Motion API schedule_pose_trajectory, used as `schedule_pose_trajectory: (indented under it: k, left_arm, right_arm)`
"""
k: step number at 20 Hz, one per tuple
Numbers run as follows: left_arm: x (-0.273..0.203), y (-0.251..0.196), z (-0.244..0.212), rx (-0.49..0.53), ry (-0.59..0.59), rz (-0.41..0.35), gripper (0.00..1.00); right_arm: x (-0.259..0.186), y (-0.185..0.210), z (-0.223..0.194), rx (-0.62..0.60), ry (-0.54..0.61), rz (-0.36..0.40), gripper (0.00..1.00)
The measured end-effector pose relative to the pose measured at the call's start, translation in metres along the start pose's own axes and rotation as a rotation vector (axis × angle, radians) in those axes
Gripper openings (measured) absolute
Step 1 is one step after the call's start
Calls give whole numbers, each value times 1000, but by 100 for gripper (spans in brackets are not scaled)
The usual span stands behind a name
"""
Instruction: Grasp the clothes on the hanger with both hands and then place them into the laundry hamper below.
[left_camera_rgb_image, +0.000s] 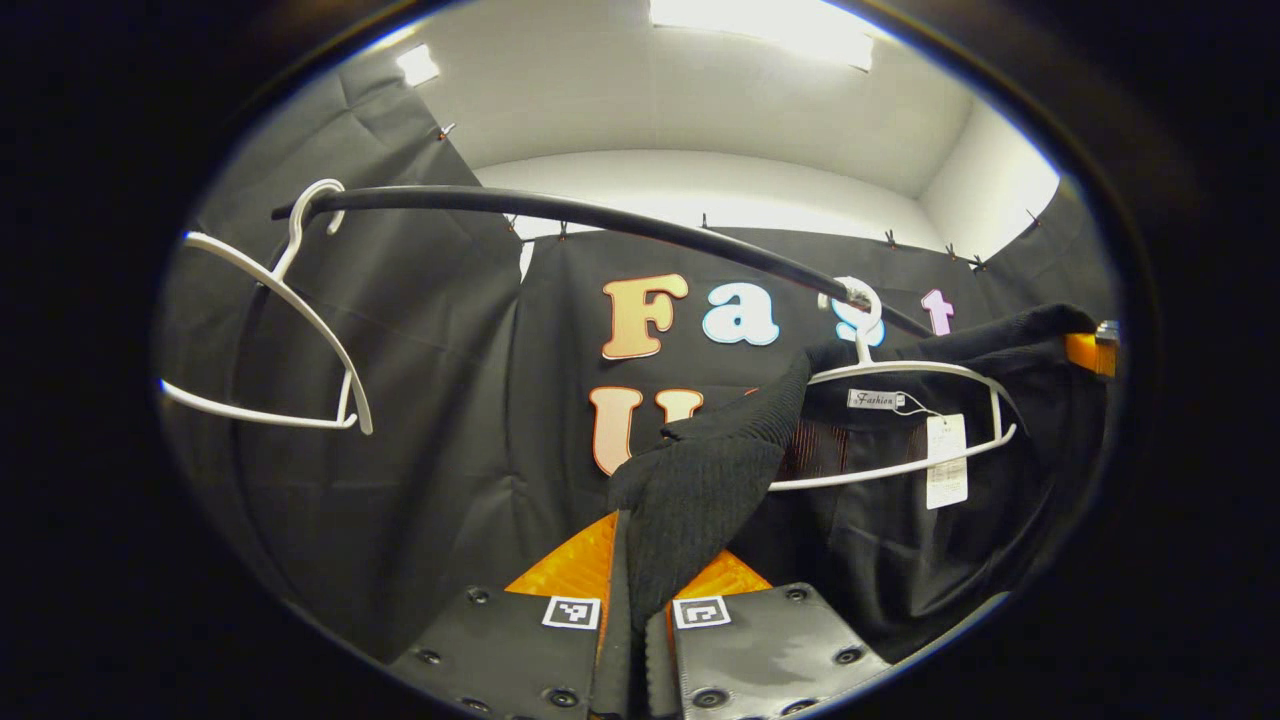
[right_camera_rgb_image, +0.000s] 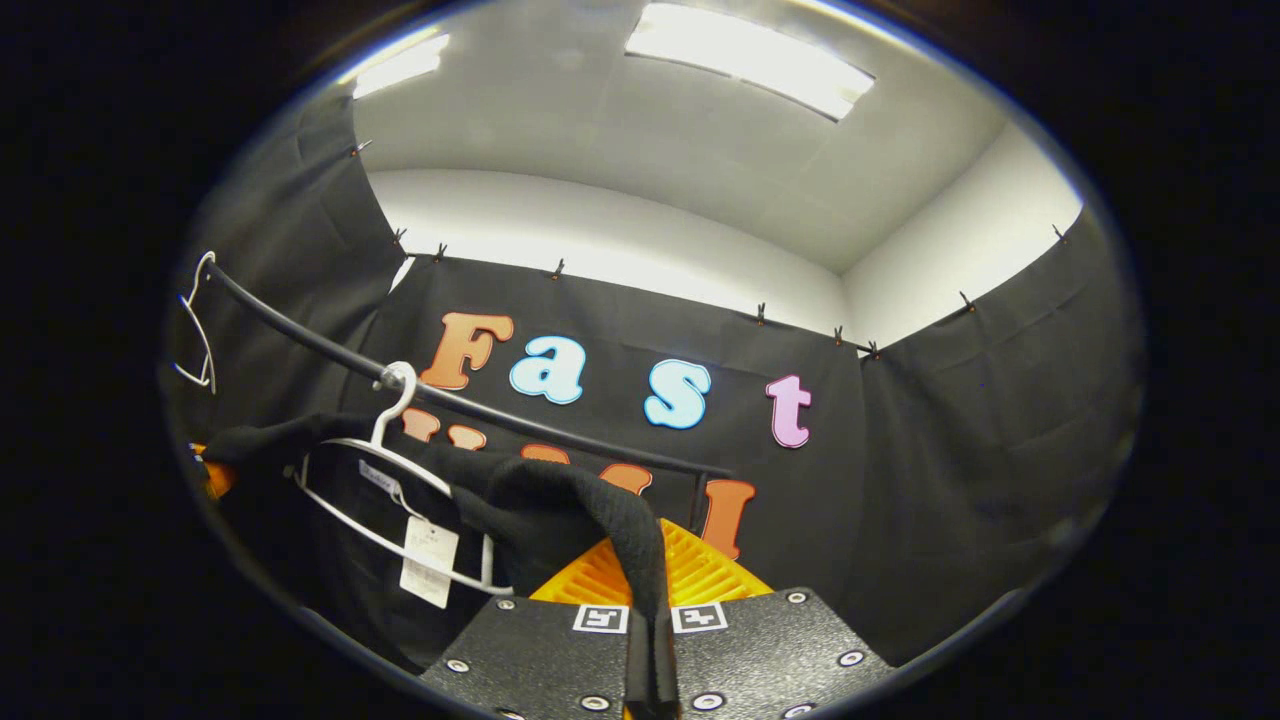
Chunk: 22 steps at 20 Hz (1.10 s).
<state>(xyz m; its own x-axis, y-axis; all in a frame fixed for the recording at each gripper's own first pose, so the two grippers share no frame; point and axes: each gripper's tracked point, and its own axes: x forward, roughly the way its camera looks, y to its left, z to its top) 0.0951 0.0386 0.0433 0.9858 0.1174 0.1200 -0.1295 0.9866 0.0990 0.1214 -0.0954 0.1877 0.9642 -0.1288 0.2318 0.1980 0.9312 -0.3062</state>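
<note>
A black rail (left_camera_rgb_image: 600, 215) runs across the booth, high up, in front of the dark cloth wall. Two white hangers hook over it. In the left gripper view, an empty hanger (left_camera_rgb_image: 290, 330) hangs at the far left of the rail, and a second hanger (left_camera_rgb_image: 900, 420) hangs toward the right with a black garment (left_camera_rgb_image: 900, 560) draped on it. A white tag (left_camera_rgb_image: 946, 460) dangles from the garment's neck area on a thin string.

The left tongs (left_camera_rgb_image: 635, 600) are clenched on a fold of the garment's ribbed shoulder, pulled out from the hanger toward the camera. In the right gripper view, the right tongs (right_camera_rgb_image: 652, 615) are likewise clenched on the garment's other shoulder, the fabric arching up between the fingers. The garment is partly on its hanger, stretched between both tongs. White ceiling lights glow overhead.
</note>
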Motion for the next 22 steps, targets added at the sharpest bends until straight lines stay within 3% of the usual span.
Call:
schedule_pose_trajectory:
  k: [5,8,12,15,22]
  left_arm:
    - [-2,-1,-2,4,16,-23,13]
    - [-1,-5,1,-12,11,-40,13]
    - [1,-8,8,-13,-4,-37,10]
    - [14,-9,11,-29,-7,-61,13]
    - [65,39,20,14,-17,61,16]
  right_arm:
    - [65,-9,-22,-33,33,-8,1]
    - [79,-5,-52,-39,61,8,1]
    - [64,11,-90,-15,74,33,1]
    - [40,24,-121,6,98,54,1]
    - [-9,79,-136,72,118,133,2]
